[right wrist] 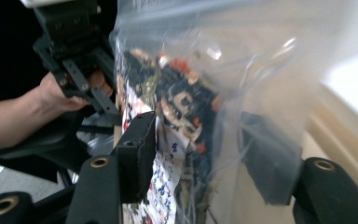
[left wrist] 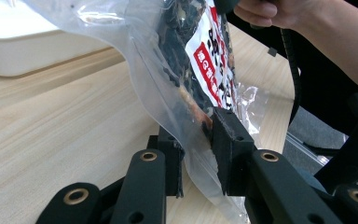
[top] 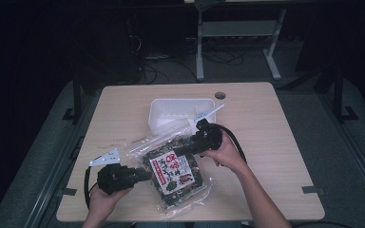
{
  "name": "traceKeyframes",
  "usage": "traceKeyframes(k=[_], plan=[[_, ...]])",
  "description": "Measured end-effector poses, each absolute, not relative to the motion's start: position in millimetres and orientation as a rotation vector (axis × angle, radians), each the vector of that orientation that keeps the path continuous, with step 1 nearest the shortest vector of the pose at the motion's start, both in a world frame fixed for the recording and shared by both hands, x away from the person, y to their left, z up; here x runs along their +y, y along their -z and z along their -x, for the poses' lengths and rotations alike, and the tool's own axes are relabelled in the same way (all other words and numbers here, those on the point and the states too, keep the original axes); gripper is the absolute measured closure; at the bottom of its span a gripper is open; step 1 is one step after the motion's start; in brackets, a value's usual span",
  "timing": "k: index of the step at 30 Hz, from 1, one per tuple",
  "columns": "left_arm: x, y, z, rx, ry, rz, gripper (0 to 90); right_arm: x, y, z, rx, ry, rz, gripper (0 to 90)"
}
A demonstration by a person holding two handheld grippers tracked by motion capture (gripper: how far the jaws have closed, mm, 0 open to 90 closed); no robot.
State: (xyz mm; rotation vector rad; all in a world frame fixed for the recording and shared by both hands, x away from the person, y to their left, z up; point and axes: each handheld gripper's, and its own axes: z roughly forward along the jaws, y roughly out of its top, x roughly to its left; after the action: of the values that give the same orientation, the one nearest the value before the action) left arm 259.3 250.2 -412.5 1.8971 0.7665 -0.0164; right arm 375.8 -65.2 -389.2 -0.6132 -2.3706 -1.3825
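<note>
A clear plastic bag (top: 176,173) with a dark snack packet inside, red and white label up, lies on the table's near middle. My left gripper (top: 145,175) comes in from the left and is shut on the bag's edge; in the left gripper view its jaws (left wrist: 198,149) pinch the clear film of the bag (left wrist: 168,70). My right gripper (top: 183,149) is at the bag's far end. In the right gripper view its jaws (right wrist: 200,158) stand apart with the bag (right wrist: 182,102) hanging between them, one pad behind the film.
A white plastic tray (top: 180,114) stands just behind the bag, toward the back middle of the wooden table (top: 275,142). A round cable hole (top: 220,95) sits near the far edge. Dark floor and desk legs lie beyond.
</note>
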Motion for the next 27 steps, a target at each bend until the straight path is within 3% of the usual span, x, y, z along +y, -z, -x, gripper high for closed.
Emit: traceKeyframes(k=[4,9,15,21,27], plan=[[251,413,-260,0.761,0.027,-1.889,73.8,-66,390,-376,-2.331,1.377,0.598,50.2],[251,413,-260,0.751,0.029,-1.889,73.6,-69,388,-376,-2.251,1.362,0.552,65.8],[251,414,-261,0.744,0.034,-1.880,68.5,-74,382,-372,-2.206,1.360,0.524,73.0],[253,412,-261,0.751,0.020,-1.878,57.6,-82,371,-364,-2.227,1.397,0.553,74.7],[255,412,-260,0.750,0.002,-1.886,53.5,-104,355,-357,-2.282,1.472,0.634,75.1]])
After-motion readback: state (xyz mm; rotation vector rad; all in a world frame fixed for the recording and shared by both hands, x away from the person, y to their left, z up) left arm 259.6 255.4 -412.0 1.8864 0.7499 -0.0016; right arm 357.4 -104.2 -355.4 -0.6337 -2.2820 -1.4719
